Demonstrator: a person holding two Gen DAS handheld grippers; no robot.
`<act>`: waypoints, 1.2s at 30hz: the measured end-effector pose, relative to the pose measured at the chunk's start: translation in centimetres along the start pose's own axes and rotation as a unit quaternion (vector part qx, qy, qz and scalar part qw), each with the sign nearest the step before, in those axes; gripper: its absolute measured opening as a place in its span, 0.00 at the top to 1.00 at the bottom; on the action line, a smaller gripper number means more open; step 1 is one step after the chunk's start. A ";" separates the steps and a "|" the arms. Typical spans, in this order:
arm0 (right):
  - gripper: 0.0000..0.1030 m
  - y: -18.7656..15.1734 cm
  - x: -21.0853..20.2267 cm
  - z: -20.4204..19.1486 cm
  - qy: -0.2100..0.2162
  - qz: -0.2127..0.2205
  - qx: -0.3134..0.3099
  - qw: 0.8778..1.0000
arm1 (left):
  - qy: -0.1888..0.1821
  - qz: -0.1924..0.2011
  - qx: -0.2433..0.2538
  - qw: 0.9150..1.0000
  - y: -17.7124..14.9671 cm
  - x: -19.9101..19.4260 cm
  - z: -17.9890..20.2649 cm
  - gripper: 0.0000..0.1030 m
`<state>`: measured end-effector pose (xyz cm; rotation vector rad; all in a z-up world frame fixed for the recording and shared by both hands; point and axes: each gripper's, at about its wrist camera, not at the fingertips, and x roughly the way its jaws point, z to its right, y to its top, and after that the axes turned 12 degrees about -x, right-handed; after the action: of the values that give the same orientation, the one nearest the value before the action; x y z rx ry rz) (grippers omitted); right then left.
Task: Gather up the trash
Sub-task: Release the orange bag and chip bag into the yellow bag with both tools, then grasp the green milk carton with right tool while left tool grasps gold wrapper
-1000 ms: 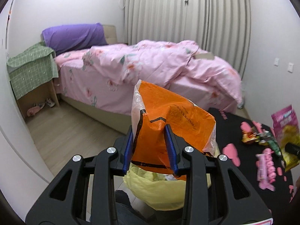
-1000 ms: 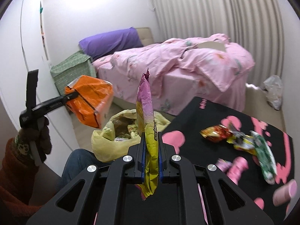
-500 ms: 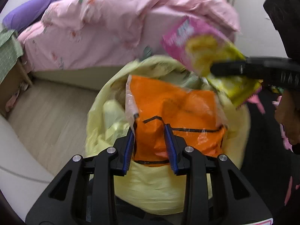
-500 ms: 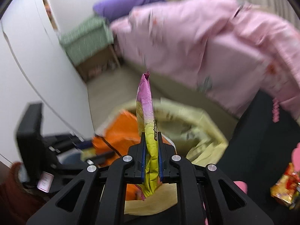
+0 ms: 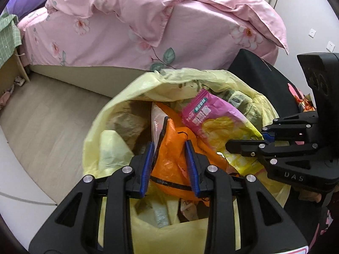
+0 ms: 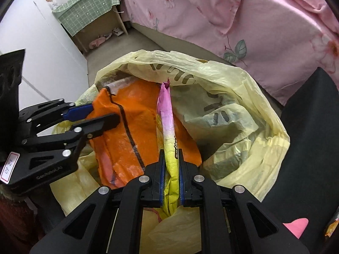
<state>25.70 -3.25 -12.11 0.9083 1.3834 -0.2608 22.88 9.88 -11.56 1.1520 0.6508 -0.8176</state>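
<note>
Bedroom: pink floral bedding (image 5: pixel 131 27) at the far side, wood floor (image 5: pixel 48 122) to the left, black table (image 6: pixel 307 139) on the right. Yellow trash bag (image 5: pixel 110 114) stands open between them.

Left gripper (image 5: pixel 169 150): jaws narrow, clamped on orange wrapper (image 5: pixel 169 148). Right gripper (image 6: pixel 171 158): jaws nearly closed, pinching pink-and-yellow snack bag (image 6: pixel 167 127) edge-on, long axis running away from the jaws.

Key relation: both items hang inside the bag mouth, directly below the tilted-down grippers, side by side, orange left, pink right. Judgement: release should drop both in.
</note>
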 end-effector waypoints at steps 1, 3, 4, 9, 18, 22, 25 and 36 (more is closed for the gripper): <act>0.89 -0.1 -0.1 -0.2 -0.005 0.001 -0.003 1.000 | -0.003 -0.001 -0.003 1.000 -0.1 0.0 -0.1 0.72; 0.89 -0.3 -0.3 -0.3 -0.002 0.011 -0.003 1.000 | -0.013 0.003 -0.024 1.000 -0.1 -0.5 -0.7 0.71; 0.89 -0.4 -0.6 -0.5 -0.005 0.019 -0.007 1.000 | -0.024 0.007 -0.041 0.999 0.0 -0.9 -1.2 0.68; 0.88 -0.6 -1.5 -0.6 -0.004 0.046 -0.007 0.999 | -0.067 0.027 -0.099 0.992 0.1 -2.9 -2.8 0.40; 0.61 -2.7 -6.8 -2.3 -0.028 0.097 -0.009 0.995 | -0.060 0.147 -0.152 0.976 0.4 -11.0 -3.6 0.28; 0.53 -4.8 -11.0 -2.6 -0.064 0.137 -0.003 0.988 | -0.063 0.178 -0.122 0.974 0.2 -13.4 -1.6 0.27; 0.53 -7.4 -14.3 -2.2 -0.095 0.166 0.018 0.981 | -0.072 0.175 -0.092 0.978 -0.3 -13.5 0.8 0.27; 0.44 -20.7 -23.7 4.0 -0.202 0.192 0.142 0.950 | -0.161 0.104 -0.002 0.981 -4.5 -10.2 12.2 0.27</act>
<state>9.92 -27.45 0.99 1.2625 0.7798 -0.3309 13.87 -0.43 -2.24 1.0345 0.2583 -0.7997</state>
